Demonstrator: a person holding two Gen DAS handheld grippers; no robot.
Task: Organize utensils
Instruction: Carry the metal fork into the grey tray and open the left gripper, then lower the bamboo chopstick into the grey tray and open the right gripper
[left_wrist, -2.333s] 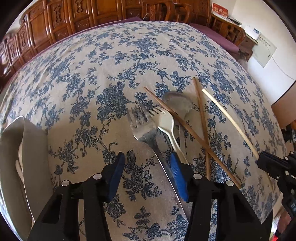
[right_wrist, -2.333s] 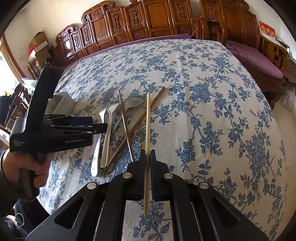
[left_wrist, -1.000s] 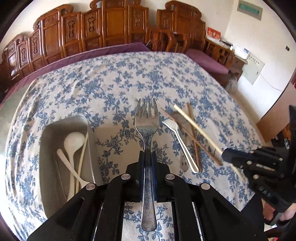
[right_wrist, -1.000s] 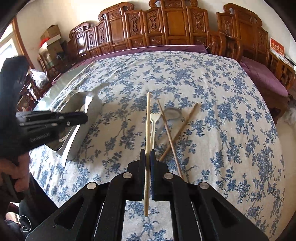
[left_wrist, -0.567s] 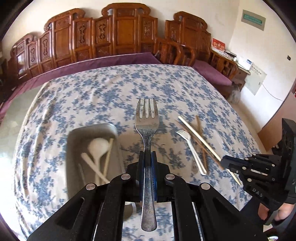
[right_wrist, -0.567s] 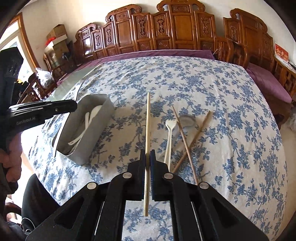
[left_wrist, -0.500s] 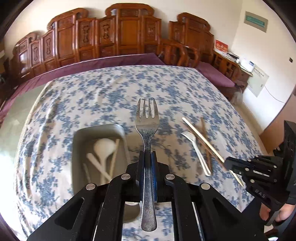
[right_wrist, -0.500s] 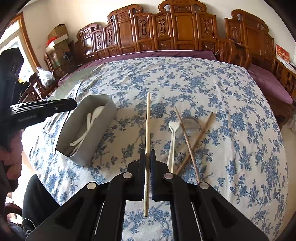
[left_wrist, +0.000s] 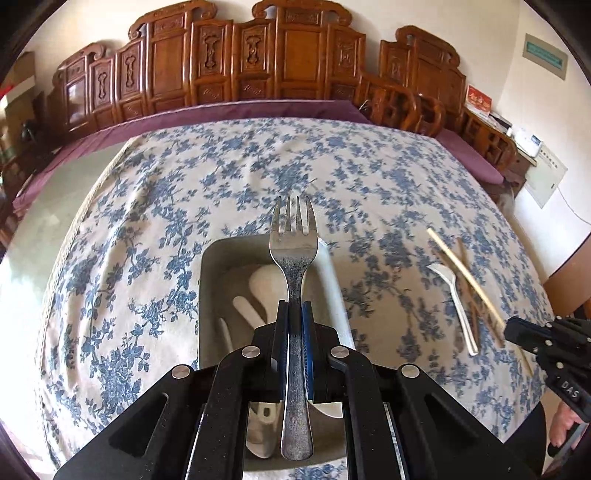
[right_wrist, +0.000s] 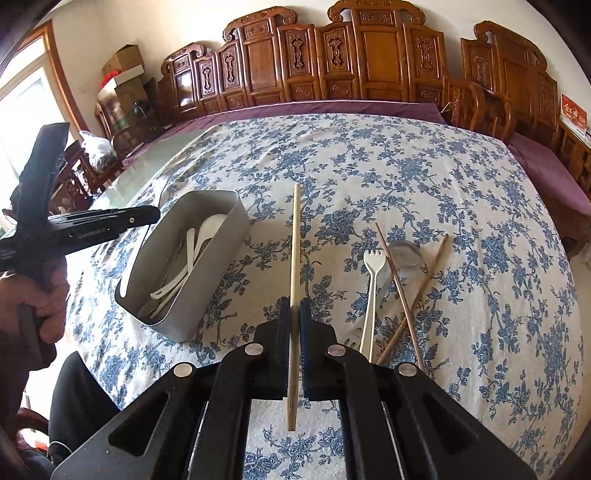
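Observation:
My left gripper (left_wrist: 294, 314) is shut on a metal fork (left_wrist: 293, 251) and holds it over the grey utensil box (left_wrist: 208, 280), which holds white spoons (left_wrist: 264, 282). My right gripper (right_wrist: 294, 310) is shut on a light bamboo chopstick (right_wrist: 294, 251), held above the cloth to the right of the box (right_wrist: 221, 243). On the cloth lie a white plastic fork (right_wrist: 371, 284), a metal spoon (right_wrist: 404, 254) and two brown chopsticks (right_wrist: 424, 280). The left gripper also shows in the right wrist view (right_wrist: 147, 215).
The table has a blue floral cloth (right_wrist: 461, 206) with a bare glass strip at its left (left_wrist: 29, 236). Carved wooden chairs (left_wrist: 280, 70) line the far side. The loose utensils also show in the left wrist view (left_wrist: 458, 295).
My left gripper closed on the metal fork, lifted it and carried it left over the grey box. My right gripper lifted the light chopstick and moved back from the pile.

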